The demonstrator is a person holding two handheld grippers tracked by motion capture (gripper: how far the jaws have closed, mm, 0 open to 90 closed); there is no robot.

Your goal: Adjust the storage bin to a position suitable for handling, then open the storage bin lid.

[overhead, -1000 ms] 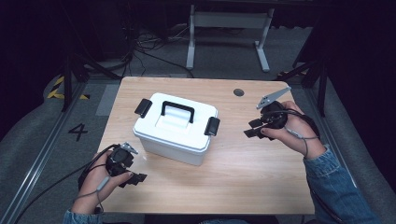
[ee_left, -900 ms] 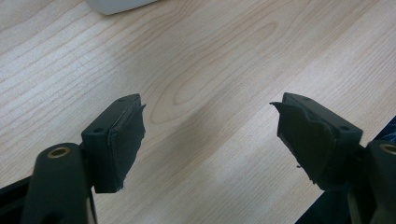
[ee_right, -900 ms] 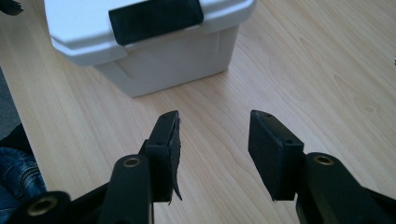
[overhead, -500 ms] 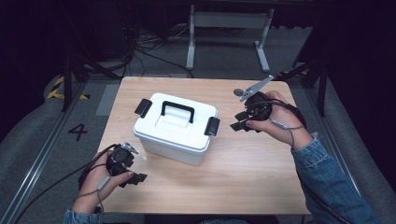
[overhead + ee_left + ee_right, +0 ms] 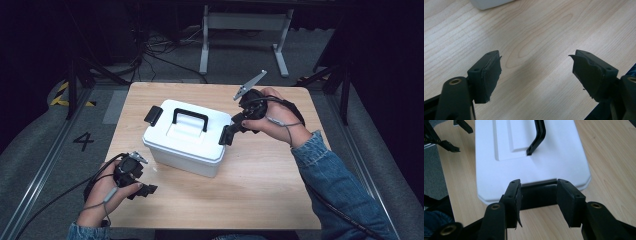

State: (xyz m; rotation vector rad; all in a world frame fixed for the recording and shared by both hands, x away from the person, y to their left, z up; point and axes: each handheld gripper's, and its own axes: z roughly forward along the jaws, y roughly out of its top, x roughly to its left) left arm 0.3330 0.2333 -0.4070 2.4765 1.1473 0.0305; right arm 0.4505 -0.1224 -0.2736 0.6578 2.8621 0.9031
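A white box (image 5: 186, 137) with a black handle (image 5: 190, 118) and a black latch at each end sits near the middle of the wooden table (image 5: 260, 200). The right gripper (image 5: 231, 131), held in the right hand (image 5: 272, 120), is at the box's right-end latch (image 5: 537, 196); its jaws stand apart on either side of the latch, and contact cannot be told. The left gripper (image 5: 145, 190), in the left hand (image 5: 100, 197), lies near the table's front left corner, jaws wide apart over bare wood, just beside the box.
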